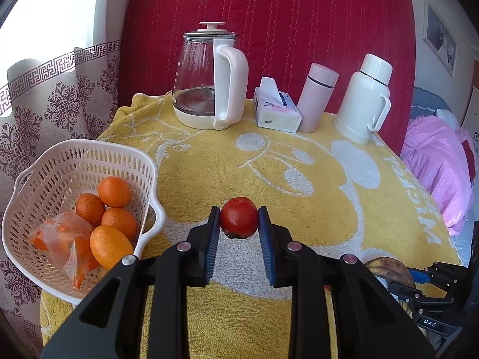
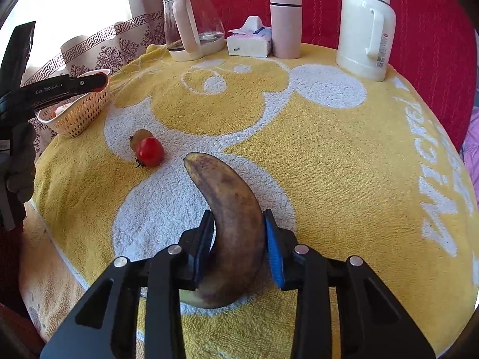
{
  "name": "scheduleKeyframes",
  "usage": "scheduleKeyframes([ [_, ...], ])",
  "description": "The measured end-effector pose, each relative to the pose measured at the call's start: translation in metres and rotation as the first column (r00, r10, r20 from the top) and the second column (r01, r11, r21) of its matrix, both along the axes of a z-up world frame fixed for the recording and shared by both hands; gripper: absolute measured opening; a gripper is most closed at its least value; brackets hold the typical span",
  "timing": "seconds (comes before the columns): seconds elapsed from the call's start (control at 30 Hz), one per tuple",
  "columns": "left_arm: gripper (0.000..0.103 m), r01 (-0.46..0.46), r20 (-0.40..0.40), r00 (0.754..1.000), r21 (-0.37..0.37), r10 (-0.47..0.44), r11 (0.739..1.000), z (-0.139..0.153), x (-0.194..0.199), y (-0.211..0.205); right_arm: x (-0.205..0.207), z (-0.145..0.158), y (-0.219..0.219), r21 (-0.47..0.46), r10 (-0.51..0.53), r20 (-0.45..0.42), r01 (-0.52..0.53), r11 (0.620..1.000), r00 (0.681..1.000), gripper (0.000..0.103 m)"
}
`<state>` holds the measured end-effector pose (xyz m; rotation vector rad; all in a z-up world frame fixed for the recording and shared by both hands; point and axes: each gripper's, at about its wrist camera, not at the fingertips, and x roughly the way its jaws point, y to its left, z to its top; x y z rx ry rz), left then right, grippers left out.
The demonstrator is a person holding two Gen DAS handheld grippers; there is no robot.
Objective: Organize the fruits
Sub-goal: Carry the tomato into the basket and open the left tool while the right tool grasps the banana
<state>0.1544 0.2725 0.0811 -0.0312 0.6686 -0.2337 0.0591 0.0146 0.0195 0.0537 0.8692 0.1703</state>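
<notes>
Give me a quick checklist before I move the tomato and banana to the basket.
1. Left gripper lined up on tomato: ok, it shows between the fingers.
2. Tomato gripped: not ok; the right wrist view shows it lying on the yellow towel, no fingers around it.
3. Right gripper straddling banana: ok; firm clamp, cannot tell.
4. Room in white basket: ok, oranges fill only part.
5. Tomato free of neighbours: not ok, a brown fruit sits right against it and may roll.
</notes>
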Motion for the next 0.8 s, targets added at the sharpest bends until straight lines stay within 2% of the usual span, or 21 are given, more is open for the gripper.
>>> scheduleKeyframes([
  [0.1, 0.026, -0.037, 0.009, 0.999, -0.022, 0.037, 0.999, 0.007, 0.002, 0.015, -0.002, 0.002, -0.005, 0.053, -0.017, 0.012, 0.017, 0.998, 1.000, 0.033],
  [0.33, 0.026, -0.156, 0.037, 0.987, -0.036, 0.157, 0.987, 0.020, 0.008, 0.059, 0.001, -0.002, -0.009, 0.077, -0.039, 0.003, 0.039, 0.996, 0.999, 0.033],
  [0.6, 0.026, -0.297, 0.015, 0.954, -0.083, 0.299, 0.951, 0.019, 0.018, 0.119, 0.001, -0.004, -0.009, 0.083, -0.040, -0.002, 0.040, 0.996, 0.999, 0.033],
  [0.8, 0.028, -0.371, -0.008, 0.928, -0.117, 0.373, 0.921, 0.017, 0.020, 0.146, 0.001, -0.005, -0.009, 0.085, -0.041, -0.004, 0.041, 0.995, 0.999, 0.033],
])
